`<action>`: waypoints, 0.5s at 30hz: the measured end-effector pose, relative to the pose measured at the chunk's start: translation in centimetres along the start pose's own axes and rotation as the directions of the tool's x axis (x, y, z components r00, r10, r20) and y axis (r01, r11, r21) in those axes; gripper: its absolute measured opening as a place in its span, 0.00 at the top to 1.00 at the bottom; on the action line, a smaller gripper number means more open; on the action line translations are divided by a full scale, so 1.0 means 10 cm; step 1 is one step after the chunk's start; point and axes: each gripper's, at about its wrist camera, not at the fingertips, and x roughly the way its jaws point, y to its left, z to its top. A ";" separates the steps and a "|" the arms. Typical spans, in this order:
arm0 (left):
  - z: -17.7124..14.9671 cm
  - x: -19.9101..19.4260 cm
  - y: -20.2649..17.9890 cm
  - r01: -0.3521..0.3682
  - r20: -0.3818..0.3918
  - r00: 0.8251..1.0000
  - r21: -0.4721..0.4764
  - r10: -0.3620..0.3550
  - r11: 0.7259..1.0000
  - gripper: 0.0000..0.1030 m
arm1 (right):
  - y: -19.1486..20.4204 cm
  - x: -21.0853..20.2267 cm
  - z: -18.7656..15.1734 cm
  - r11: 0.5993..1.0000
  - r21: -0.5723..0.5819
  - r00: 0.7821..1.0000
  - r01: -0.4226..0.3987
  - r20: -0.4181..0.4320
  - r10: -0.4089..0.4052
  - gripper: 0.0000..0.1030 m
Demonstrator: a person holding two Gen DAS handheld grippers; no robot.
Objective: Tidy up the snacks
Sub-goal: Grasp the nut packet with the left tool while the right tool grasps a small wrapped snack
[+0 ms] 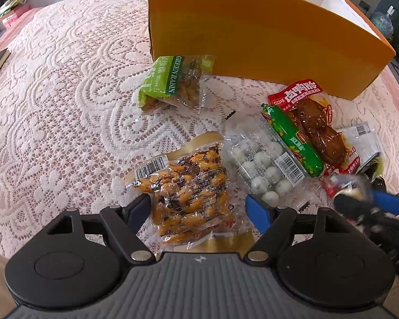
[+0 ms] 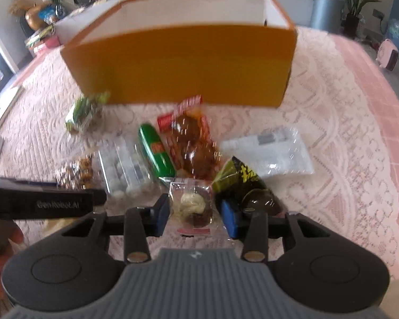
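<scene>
An open orange box [image 1: 252,29] stands at the back of the lace-covered table; it also shows in the right wrist view [image 2: 183,61]. In front of it lie snacks: a green raisin packet [image 1: 173,79], a bag of orange nuts [image 1: 188,186], a clear pack of white balls [image 1: 263,164], a green sausage [image 1: 298,141] and a red pack of braised meat [image 1: 314,122]. My left gripper [image 1: 199,210] is open, its fingers either side of the nut bag. My right gripper [image 2: 195,215] has its fingers around a small clear-wrapped pastry [image 2: 194,207], which looks lifted; the view is blurred.
A dark green-black packet [image 2: 242,183] and a clear flat packet [image 2: 274,151] lie to the right of the pastry. The lace tablecloth [image 1: 66,106] covers the table. Household clutter and plants [image 2: 356,2] stand beyond the table.
</scene>
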 end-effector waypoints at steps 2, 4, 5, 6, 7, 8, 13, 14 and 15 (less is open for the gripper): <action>-0.01 0.01 -0.02 0.000 0.002 1.000 0.009 0.000 1.000 0.13 | 0.01 0.05 -0.05 1.000 -0.018 1.000 -0.006 -0.018 0.006 0.59; -0.01 0.03 -0.05 -0.004 0.005 1.000 0.026 0.004 1.000 0.13 | 0.03 0.03 -0.07 0.999 -0.039 1.000 -0.002 -0.008 0.002 0.59; -0.01 0.04 -0.07 -0.009 0.008 1.000 0.037 0.009 0.999 0.13 | 0.03 0.03 -0.08 0.999 -0.042 1.000 -0.005 -0.007 0.005 0.59; -0.01 0.05 -0.07 -0.011 0.011 1.000 0.042 0.010 0.999 0.14 | 0.03 0.03 -0.08 0.999 -0.042 1.000 -0.006 -0.006 0.006 0.59; -0.01 0.06 -0.07 -0.009 0.012 1.000 0.042 0.009 0.999 0.15 | 0.03 0.03 -0.09 0.999 -0.039 1.000 -0.009 -0.005 0.009 0.58; -0.01 0.06 -0.06 -0.003 0.013 1.000 0.039 0.003 0.999 0.15 | 0.02 0.04 -0.09 0.999 -0.034 1.000 -0.013 -0.006 0.013 0.57; -0.02 0.02 -0.02 0.042 0.023 0.999 0.024 -0.042 0.999 0.17 | -0.01 0.13 -0.11 0.999 0.000 0.998 -0.041 -0.043 0.041 0.60; -0.03 0.00 -0.01 0.053 0.032 0.998 0.022 -0.054 0.998 0.17 | -0.01 0.13 -0.10 0.999 0.001 0.998 -0.041 -0.039 0.041 0.60; -0.03 -0.04 0.01 0.060 0.037 0.997 0.021 -0.061 0.998 0.17 | -0.01 0.13 -0.10 0.999 0.003 0.998 -0.041 -0.036 0.041 0.60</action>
